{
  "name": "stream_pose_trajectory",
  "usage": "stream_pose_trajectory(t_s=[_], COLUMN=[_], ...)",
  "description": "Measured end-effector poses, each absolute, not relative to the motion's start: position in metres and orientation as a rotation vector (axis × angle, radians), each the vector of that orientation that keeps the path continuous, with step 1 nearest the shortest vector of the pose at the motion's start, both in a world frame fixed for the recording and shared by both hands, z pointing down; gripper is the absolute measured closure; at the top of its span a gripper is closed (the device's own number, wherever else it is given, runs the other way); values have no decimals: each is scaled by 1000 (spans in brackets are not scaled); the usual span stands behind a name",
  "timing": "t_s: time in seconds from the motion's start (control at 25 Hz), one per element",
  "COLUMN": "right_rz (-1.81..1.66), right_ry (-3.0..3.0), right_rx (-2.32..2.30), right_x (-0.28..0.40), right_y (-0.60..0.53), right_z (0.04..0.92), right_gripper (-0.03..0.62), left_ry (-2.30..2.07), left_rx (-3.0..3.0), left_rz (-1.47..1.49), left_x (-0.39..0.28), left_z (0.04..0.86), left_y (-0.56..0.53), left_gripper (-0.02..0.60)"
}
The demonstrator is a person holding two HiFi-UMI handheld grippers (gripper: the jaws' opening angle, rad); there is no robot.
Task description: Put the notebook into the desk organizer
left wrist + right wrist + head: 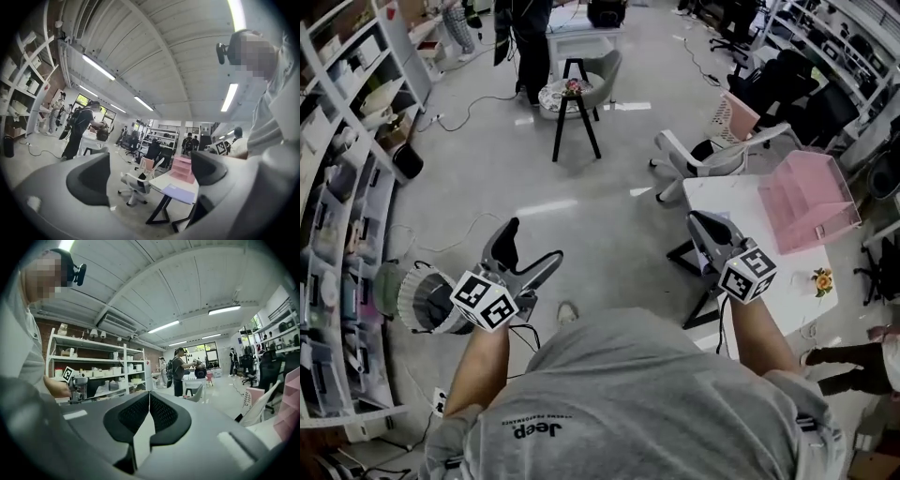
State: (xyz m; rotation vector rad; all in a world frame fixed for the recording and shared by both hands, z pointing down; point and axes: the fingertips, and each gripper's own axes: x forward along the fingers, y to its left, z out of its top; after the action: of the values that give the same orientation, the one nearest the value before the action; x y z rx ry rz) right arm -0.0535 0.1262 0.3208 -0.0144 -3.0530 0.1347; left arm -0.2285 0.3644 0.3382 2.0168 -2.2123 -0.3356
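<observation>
A pink desk organizer [809, 200] stands on the white table [727, 192] at the right. In the left gripper view the pink desk organizer [182, 169] sits at the table's far side, and a lavender notebook [180, 193] lies flat near the front edge. My left gripper [532, 246] hangs over the floor, well left of the table, its jaws wide open with nothing between them [149, 173]. At the table's near left corner my right gripper [701, 225] is shut and empty, its pads [149, 414] meeting. The notebook is not clear in the head view.
A white office chair [703, 155] stands just beyond the table and a black stool [574, 108] farther out on the floor. Shelving [347, 187] lines the left wall, with a white fan [417, 298] on the floor beside it. A small flower ornament [822, 279] sits on the table's near edge. People stand far off.
</observation>
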Motion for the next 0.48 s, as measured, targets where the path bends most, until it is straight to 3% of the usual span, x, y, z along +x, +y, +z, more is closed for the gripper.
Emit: stream_pose_trajectory(t_s=[0.28,0.48], right_rz=[126,135], right_ry=[-3058,-3049], right_rx=[99,122], right_x=[-166,-210], right_y=[99,68], right_z=[303,297], right_gripper=[589,589], left_ry=[-2106,-2069], left_rx=[2122,2113], left_rz=[-294,-289], left_x=[-362,-405], left_z=[321,326], left_y=[312,276], left_gripper=[11,11])
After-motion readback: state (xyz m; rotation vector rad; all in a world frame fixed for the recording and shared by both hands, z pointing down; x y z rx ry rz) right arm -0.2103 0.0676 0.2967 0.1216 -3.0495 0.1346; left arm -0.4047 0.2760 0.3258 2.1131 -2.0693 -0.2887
